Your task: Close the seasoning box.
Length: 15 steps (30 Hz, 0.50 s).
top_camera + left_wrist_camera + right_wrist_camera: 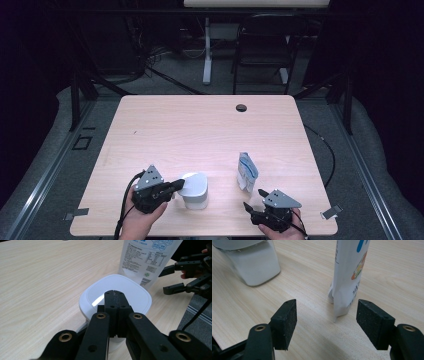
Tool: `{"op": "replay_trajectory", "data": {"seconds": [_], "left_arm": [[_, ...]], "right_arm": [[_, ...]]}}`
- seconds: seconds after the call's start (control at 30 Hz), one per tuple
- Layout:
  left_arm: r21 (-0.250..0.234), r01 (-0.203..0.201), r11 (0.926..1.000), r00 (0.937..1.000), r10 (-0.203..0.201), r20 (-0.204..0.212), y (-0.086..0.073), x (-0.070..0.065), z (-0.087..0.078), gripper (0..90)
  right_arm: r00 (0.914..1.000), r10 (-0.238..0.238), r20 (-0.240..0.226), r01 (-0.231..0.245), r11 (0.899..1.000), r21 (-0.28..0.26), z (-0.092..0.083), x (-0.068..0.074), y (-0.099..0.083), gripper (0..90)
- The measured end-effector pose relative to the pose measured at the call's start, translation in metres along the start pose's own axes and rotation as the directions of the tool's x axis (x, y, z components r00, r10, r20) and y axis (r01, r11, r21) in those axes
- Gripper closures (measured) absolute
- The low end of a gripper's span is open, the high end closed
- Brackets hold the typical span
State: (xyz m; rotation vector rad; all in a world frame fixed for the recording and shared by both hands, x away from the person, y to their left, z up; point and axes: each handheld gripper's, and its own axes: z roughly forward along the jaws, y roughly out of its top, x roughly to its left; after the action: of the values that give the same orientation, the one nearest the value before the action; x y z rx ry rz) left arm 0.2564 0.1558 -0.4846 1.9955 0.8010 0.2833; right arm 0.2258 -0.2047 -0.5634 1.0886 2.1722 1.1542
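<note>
Nearest, at the table's (150,125) front edge: two hands, each with a hand-held gripper.

Left hand-held gripper (179,186), lower left in the high view: jaws pressed together with nothing between them, tips over the near edge of the white container's (195,191) lid. From the left gripper view (113,293), closed tips over the lid (117,293) of that white container, near its middle; whether touching or just above cannot be told. Container rounded-square, lid on, upright on the table, directly ahead of this hand-held gripper.

Right hand-held gripper (254,198), lower right in the high view: jaws spread wide apart, empty, pointed up the table toward the pouch (246,171). From the right gripper view (326,320), two black pads well apart, low over the wood, with the pouch's (347,280) bottom edge just beyond and between them, slightly toward the right pad; not touching either pad. White container (253,263) off to the upper left there, apart from the pouch.

A little farther: pouch standing upright, white with blue print, right of the container and clear of it. In the left gripper view, printed back of the pouch (147,258) just behind the container, and the other open hand-held gripper (170,280) beside it at the right.

Far side: dark round grommet (241,107) near the table's far edge; beyond, a chair (262,47) on the floor.
</note>
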Motion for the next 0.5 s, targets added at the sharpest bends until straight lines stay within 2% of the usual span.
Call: {"op": "replay_trajectory", "data": {"seconds": [0.23,0.47,0.5], "left_arm": [[-0.002,-0.002,1.0,1.0,0.002,-0.006,-0.001,0.001,-0.003,90.0],[-0.002,0.008,1.0,0.9991,-0.008,-0.041,-0.008,0.012,-0.019,89.7],[-0.008,0.018,0.9998,0.9988,-0.019,-0.046,-0.011,0.013,-0.021,89.3]], "right_arm": [[1.0,0.001,-0.001,-0.001,1.0,-0.005,0.002,0.001,0.0,32.7],[1.0,0.003,0.008,-0.003,1.0,0.009,0.003,0.0,-0.001,33.0],[1.0,0.004,0.008,-0.004,1.0,0.006,0.003,0.0,-0.001,32.9]]}}
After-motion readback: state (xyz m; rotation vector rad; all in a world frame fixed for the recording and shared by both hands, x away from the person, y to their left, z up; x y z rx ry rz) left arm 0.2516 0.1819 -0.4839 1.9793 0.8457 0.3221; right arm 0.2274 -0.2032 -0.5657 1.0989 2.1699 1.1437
